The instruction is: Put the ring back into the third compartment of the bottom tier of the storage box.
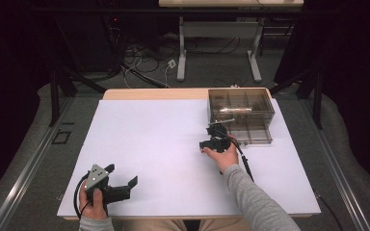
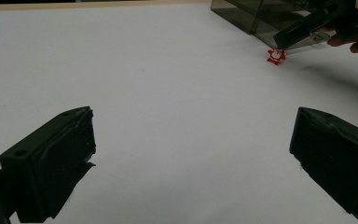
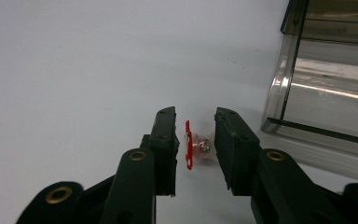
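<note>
Right gripper view: right gripper [image 3: 195, 140] unclenched around red charm [image 3: 189, 144] standing on edge, flat faces toward jaws.

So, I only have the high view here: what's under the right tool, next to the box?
Observer: A small red piece with a shiny metal bit, sitting between the jaws of the right tool.
Operator: Gripped already?
Observer: Not yet; the right gripper view shows a gap between the piece and one jaw.
Operator: What shape is it?
Observer: In the left gripper view it looks star-like, red with a white middle.
</note>
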